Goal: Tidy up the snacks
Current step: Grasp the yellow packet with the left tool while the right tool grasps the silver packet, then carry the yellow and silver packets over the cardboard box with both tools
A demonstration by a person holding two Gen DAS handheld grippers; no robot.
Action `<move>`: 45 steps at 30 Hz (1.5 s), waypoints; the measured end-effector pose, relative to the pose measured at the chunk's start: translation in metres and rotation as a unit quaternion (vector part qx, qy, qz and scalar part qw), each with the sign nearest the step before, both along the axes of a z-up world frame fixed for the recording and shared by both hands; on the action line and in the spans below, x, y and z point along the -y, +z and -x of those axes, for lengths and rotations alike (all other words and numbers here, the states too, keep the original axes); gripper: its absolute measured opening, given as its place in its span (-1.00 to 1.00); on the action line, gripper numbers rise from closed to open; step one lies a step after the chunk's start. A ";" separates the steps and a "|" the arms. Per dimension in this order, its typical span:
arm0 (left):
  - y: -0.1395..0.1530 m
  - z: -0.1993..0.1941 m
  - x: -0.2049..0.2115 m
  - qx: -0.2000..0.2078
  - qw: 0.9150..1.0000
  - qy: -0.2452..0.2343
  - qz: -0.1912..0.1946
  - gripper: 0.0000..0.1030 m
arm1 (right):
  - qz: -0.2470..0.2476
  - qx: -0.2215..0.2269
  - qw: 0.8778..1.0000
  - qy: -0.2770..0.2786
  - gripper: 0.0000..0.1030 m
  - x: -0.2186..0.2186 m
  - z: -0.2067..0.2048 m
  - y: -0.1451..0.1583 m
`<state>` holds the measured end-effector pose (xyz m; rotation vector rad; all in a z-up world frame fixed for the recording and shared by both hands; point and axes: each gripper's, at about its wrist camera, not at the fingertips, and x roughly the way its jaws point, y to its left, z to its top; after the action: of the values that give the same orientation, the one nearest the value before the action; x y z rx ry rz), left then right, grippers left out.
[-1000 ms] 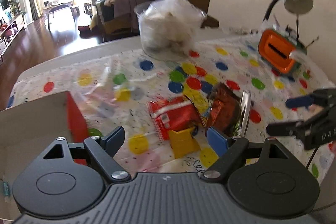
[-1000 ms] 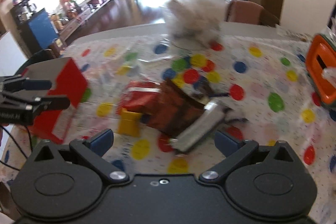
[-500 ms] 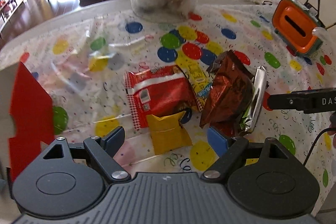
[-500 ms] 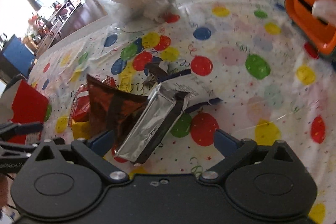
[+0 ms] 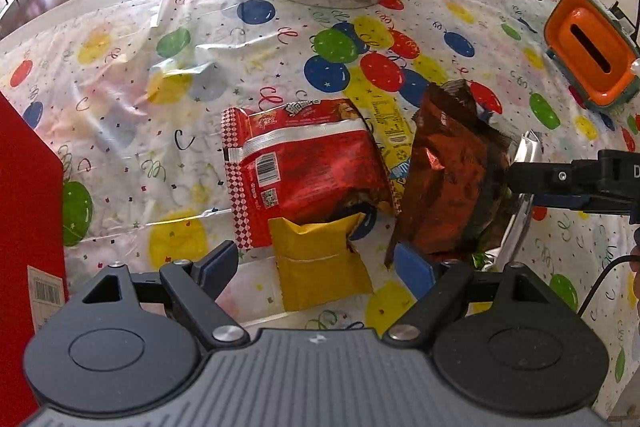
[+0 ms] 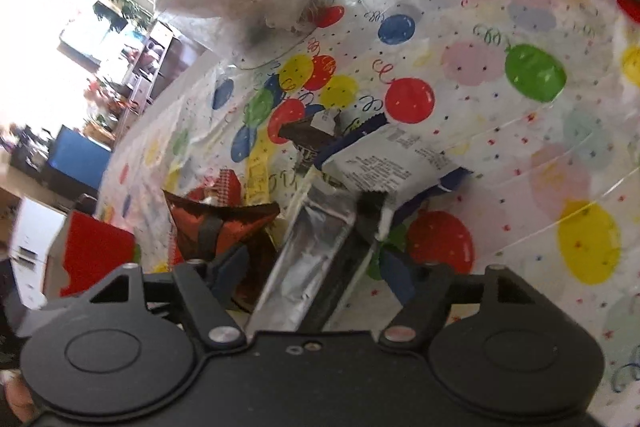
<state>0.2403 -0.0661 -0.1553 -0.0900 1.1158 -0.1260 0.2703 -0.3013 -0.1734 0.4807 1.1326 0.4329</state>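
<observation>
Left wrist view, left gripper spread wide above yellow packet, red snack bag beyond, right wrist view, right gripper closing around silver-edged pouch, pads seemingly not yet pressing.

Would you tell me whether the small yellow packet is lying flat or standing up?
Lying flat: the yellow packet rests on the tablecloth, its top edge tucked under the red snack bag.

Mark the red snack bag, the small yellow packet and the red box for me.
red snack bag (image 5: 308,163), left wrist view, middle of its back panel.
small yellow packet (image 5: 320,263), left wrist view, centre of its face.
red box (image 5: 28,187), left wrist view, its red side wall.
</observation>
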 end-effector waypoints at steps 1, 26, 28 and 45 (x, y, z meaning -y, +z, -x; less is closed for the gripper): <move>-0.001 -0.001 0.000 0.000 1.000 0.001 -0.001 0.60 | -0.004 -0.004 1.000 -0.001 0.27 0.000 -0.001 -0.002; -0.003 0.008 -0.006 0.000 1.000 0.014 -0.012 -0.38 | 0.016 0.029 0.999 0.016 -0.18 -0.004 0.023 0.010; -0.001 0.012 -0.008 0.002 1.000 0.013 -0.011 -0.38 | 0.017 0.031 0.999 0.015 -0.18 -0.005 0.029 0.015; 0.056 0.059 -0.042 0.028 0.999 0.028 -0.016 -0.38 | 0.074 0.113 0.988 0.069 -0.19 -0.060 0.079 0.091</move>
<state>0.1811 -0.0242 -0.0990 -0.0885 1.0577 -0.0603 0.1915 -0.2411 -0.0828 0.2173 0.9734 0.5056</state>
